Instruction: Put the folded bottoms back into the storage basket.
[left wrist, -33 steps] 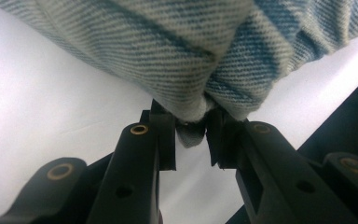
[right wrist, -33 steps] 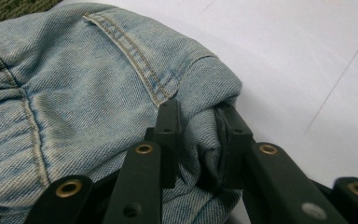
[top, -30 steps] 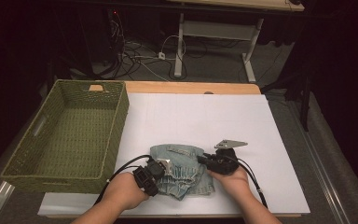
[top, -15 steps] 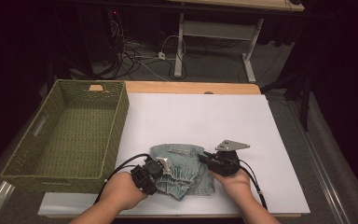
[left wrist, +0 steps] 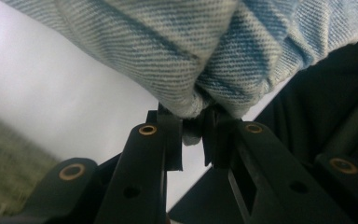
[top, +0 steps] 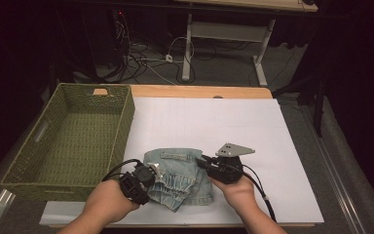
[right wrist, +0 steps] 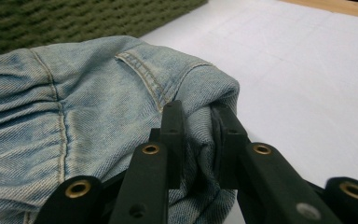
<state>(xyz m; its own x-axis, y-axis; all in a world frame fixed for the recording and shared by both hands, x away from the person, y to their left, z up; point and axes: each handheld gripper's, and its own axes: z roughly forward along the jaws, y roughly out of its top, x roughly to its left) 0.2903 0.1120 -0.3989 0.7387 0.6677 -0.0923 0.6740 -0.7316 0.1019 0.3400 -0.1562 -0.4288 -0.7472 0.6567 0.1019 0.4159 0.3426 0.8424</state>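
Denim garment (top: 177, 175) lies near edge of desk (top: 272, 146), long axis left–right; left tool (top: 148, 176) and right tool (top: 205, 163) each pinch one end; basket (top: 73, 136) sits left.

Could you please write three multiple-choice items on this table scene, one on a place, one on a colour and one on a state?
1. Where does the woven basket stand relative to the denim garment?
A. To its left in the high view
B. To its right
C. On top of it

2. What colour is the basket?
A. Red
B. Green
C. White

3. How do the left tool and the right tool stand?
A. Both wide open above the cloth
B. One lies inside the basket
C. Both shut on folds of the denim garment

Answers:
1 A, as the basket sits at the left edge of the white sheet, the garment beside it.
2 B, its weave is olive green.
3 C, each gripper view shows cloth pinched between the black jaws.
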